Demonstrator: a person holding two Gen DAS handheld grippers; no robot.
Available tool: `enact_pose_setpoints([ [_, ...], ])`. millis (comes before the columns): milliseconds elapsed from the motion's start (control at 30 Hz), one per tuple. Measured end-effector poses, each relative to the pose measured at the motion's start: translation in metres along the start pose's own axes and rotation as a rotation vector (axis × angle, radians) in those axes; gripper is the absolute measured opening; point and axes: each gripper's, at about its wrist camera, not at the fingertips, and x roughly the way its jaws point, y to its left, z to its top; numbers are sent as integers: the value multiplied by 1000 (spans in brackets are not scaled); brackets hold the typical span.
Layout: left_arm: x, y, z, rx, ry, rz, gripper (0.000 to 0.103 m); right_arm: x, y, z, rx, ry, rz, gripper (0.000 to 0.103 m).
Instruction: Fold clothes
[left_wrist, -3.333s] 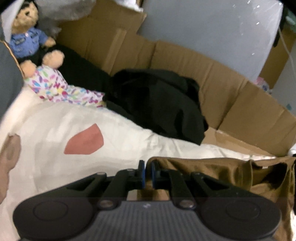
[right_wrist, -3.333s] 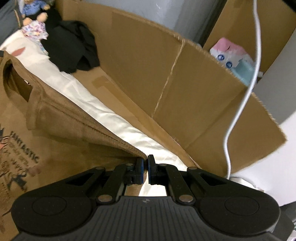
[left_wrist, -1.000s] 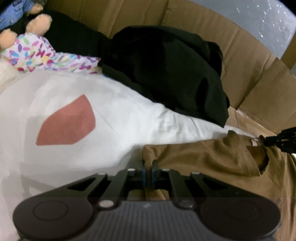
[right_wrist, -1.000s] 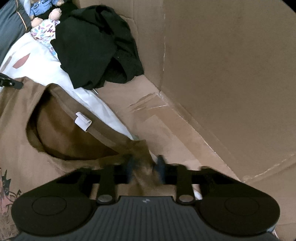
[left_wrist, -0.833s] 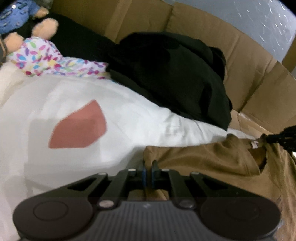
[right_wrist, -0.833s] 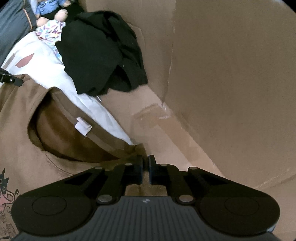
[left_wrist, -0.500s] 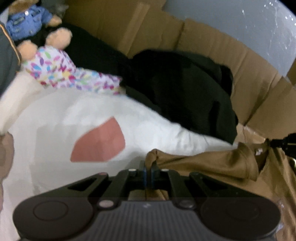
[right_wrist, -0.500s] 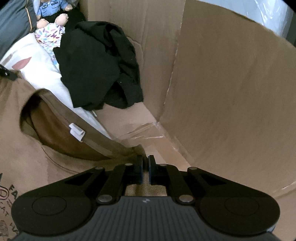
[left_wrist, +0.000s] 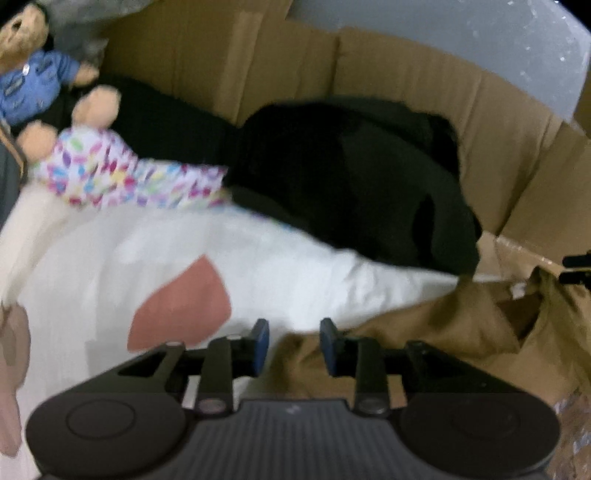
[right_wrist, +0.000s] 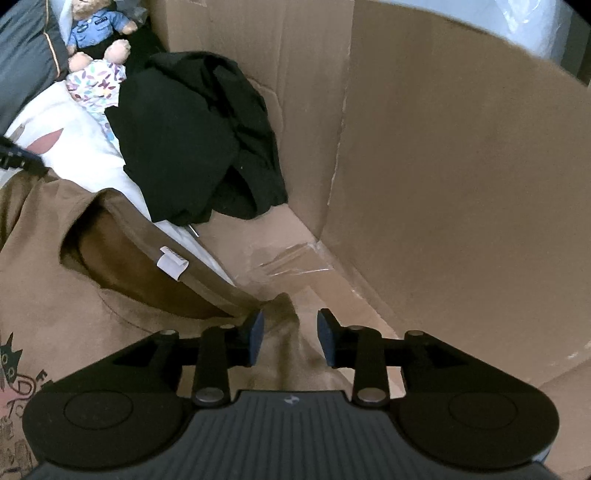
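Note:
A brown T-shirt (left_wrist: 461, 332) (right_wrist: 55, 302) with a printed front lies on white bedding, its collar and white neck label (right_wrist: 171, 263) facing up. My left gripper (left_wrist: 293, 345) hangs over one shoulder corner; its jaws are opening and the cloth lies loose between the blue pads without being pressed. My right gripper (right_wrist: 290, 334) is over the other shoulder corner, jaws also opening, a ridge of brown cloth free between the pads. The right gripper's tip shows at the right edge of the left wrist view.
A crumpled black garment (left_wrist: 354, 177) (right_wrist: 192, 147) lies beyond the shirt. A teddy bear in blue (right_wrist: 92, 22) and a flowered cloth (left_wrist: 122, 173) sit at the far left. Cardboard walls (right_wrist: 461, 184) close in the back and right; white bedding (left_wrist: 147, 243) with a pink patch lies left.
Both grippers were shut on the shirt's shoulder corners; now both have parted and the cloth has dropped free. The left gripper has lifted a little and the view has tilted up.

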Motion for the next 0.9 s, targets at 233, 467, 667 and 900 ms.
enact_pose_setpoints([
  [233,18,-48,2,101,15,-133,40,-33,-17,-16,13,3,-22,40],
  [467,51,-91,-3,158,54,-220,38,-58,-45,-43,54,35,-71,40],
  [667,77,-110,-4,148,82,-206,33,-98,-69,-77,107,53,-83,41],
  [900,87,-109,2,102,35,-134,10,-127,-84,-115,173,144,-60,41],
])
